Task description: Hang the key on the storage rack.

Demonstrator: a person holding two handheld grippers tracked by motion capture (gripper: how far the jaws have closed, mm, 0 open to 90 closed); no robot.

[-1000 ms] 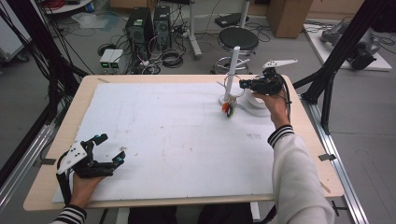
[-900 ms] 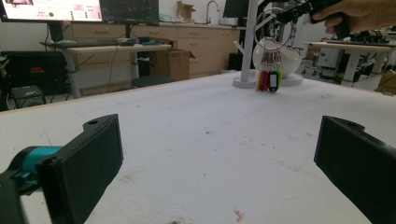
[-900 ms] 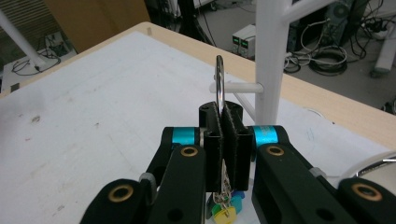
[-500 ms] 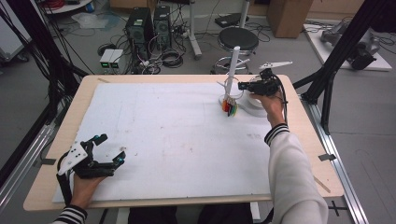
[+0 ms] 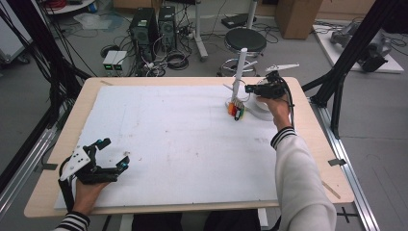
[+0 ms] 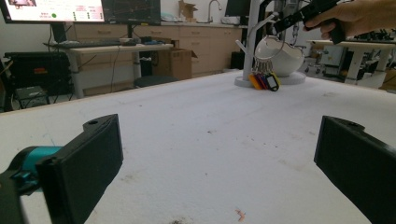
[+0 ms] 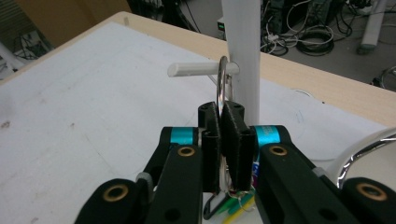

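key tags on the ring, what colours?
Key tags: orange, red, blue-black, with green; clearest in the left gripper view. The right gripper holds their ring.

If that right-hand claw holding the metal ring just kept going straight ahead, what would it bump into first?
Most likely the white stand's upright post. The right gripper, shut on the key ring, points at it, with the ring already around or beside the side peg; depth is unclear.

A wooden table (image 5: 327, 159) carries a white foam board (image 5: 183, 139) covering most of its top; a white peg stand (image 5: 239, 72) rises at the board's far right corner.
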